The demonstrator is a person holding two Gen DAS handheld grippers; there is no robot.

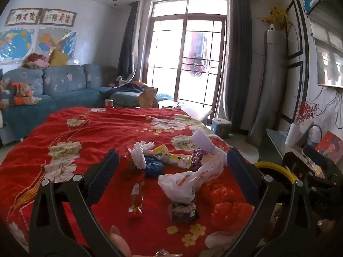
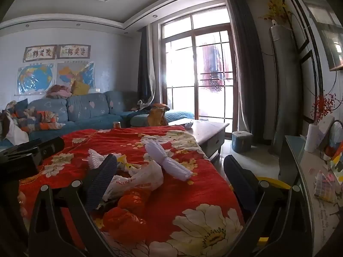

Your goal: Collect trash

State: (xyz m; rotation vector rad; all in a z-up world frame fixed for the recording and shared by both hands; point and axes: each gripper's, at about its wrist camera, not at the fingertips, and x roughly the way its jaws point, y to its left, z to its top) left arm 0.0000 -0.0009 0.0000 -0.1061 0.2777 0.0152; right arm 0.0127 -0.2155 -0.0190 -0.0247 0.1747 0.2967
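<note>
I judge collecting has barely begun: nothing is gripped, and the litter lies heaped on the red floral cloth (image 1: 103,128). My left gripper (image 1: 171,162) and right gripper (image 2: 169,171) both gape wide, empty. I count one white printed plastic bag (image 1: 188,182), two crumpled red plastic bags (image 1: 229,212), one blue wad (image 1: 154,167), and perhaps four snack wrappers; the pile overlaps.

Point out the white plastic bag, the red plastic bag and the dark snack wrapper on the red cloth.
white plastic bag (image 1: 188,182), left wrist view, middle of its crumpled body
red plastic bag (image 1: 229,212), left wrist view, front bulge
dark snack wrapper (image 1: 185,211), left wrist view, printed face
</note>
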